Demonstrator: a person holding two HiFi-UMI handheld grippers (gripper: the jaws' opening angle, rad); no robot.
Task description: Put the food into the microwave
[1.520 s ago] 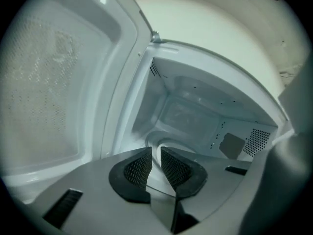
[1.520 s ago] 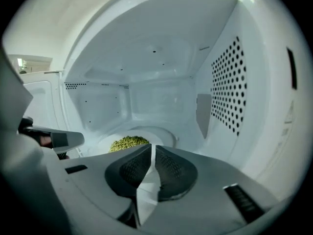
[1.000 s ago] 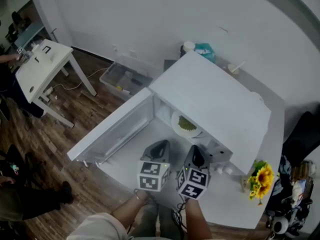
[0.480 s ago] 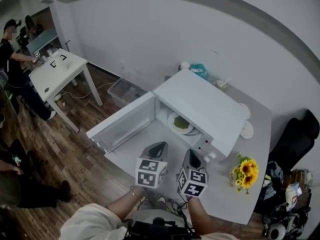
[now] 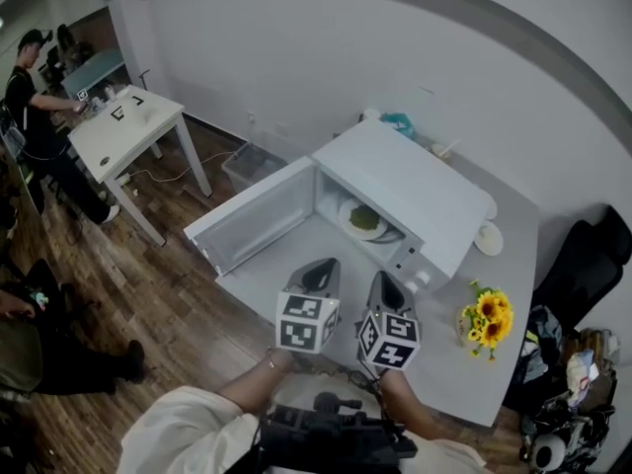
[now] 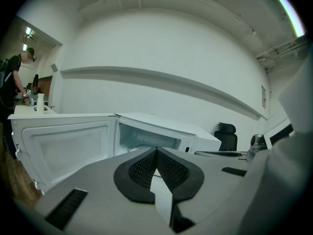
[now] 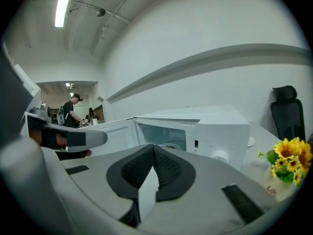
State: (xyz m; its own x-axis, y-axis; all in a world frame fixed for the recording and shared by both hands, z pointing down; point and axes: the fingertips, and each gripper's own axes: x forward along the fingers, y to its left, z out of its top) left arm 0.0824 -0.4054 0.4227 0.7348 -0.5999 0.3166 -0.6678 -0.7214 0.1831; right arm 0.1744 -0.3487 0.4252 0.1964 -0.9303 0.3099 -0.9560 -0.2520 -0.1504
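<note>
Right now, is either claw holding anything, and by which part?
Nothing is held. The left claw and the right claw are both shut and empty; the white plate of green food sits inside the open white microwave.

White wall (image 5: 296,47), dark wood-plank floor (image 5: 158,294), white side table (image 5: 133,126), black office chair (image 7: 285,106), ceiling strip light (image 7: 64,3)

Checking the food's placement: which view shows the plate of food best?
Head view: the plate of food sits clearly inside the open microwave. Right gripper view catches only a sliver; left gripper view none.
</note>
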